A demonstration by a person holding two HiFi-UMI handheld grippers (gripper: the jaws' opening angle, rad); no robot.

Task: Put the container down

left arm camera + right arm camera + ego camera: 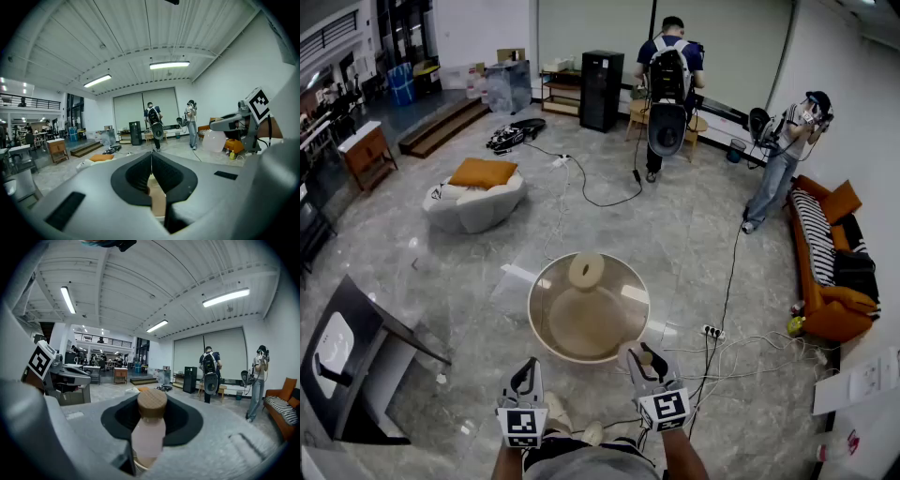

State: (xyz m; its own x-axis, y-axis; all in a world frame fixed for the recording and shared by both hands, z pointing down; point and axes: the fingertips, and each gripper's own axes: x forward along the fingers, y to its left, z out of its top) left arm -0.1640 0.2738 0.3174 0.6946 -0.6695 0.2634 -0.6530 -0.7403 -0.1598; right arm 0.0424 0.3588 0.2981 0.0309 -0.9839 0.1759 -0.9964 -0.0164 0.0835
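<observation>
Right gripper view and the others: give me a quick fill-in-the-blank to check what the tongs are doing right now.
The right tongs grip a pale container with a ____ cap.
The left tongs hold nothing and are ____.
In the head view, the glass table ahead of both tongs is ____ in shape.
Missing words: wooden; shut; round.

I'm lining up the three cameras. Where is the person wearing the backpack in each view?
Head view: person with backpack, top, right of centre.
Left gripper view: the person, near the centre.
Right gripper view: the person, right of centre.
Shared landmark: black cabinet, just picture-left of them.
</observation>
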